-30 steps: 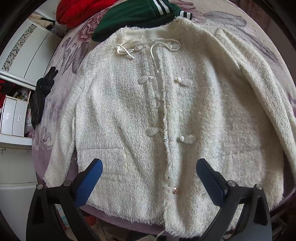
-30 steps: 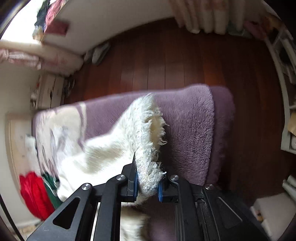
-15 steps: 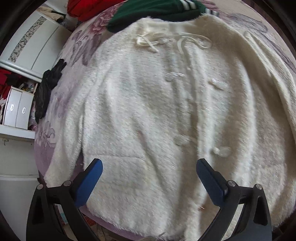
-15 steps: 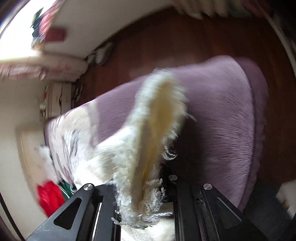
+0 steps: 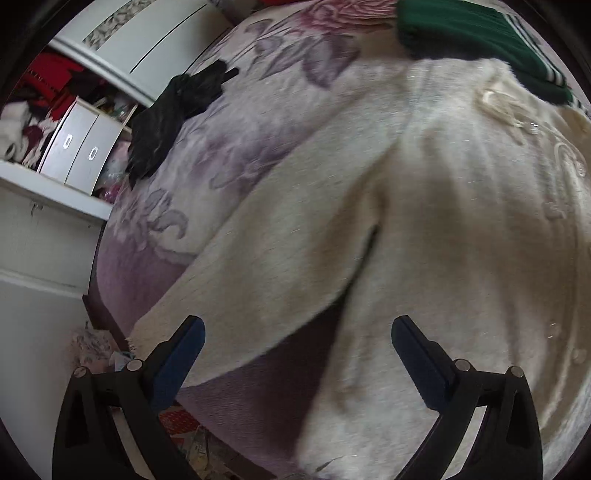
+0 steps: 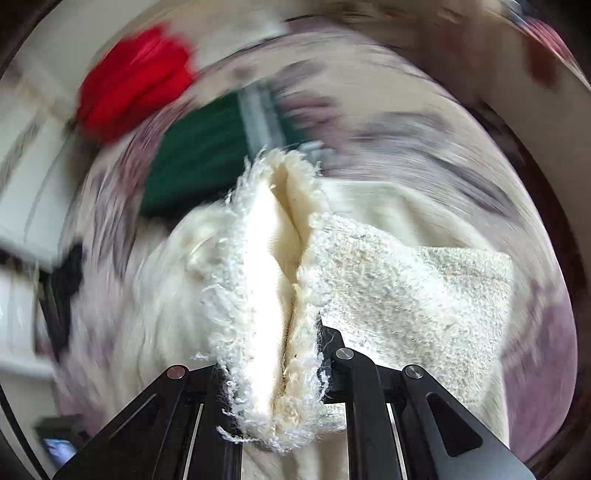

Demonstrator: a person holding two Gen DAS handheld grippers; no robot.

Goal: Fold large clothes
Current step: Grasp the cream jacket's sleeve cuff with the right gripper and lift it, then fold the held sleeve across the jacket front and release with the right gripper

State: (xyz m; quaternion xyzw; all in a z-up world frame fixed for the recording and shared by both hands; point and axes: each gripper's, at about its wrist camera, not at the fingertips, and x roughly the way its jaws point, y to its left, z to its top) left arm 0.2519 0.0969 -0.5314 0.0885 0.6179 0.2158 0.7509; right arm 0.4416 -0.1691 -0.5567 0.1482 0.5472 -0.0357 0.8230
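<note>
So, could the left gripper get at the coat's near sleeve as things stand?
Probably yes. The left gripper is open and empty, and the sleeve of the cream coat lies flat on the bedspread just ahead, with nothing over it. The right gripper grips another part.

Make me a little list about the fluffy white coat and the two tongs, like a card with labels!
coat: cream fluffy jacket, spread on the flowery purple blanket
left tongs: open, above the near sleeve, holding nothing
right tongs: shut on the other sleeve's cuff
nearby clothes: green striped top, black garment
</note>
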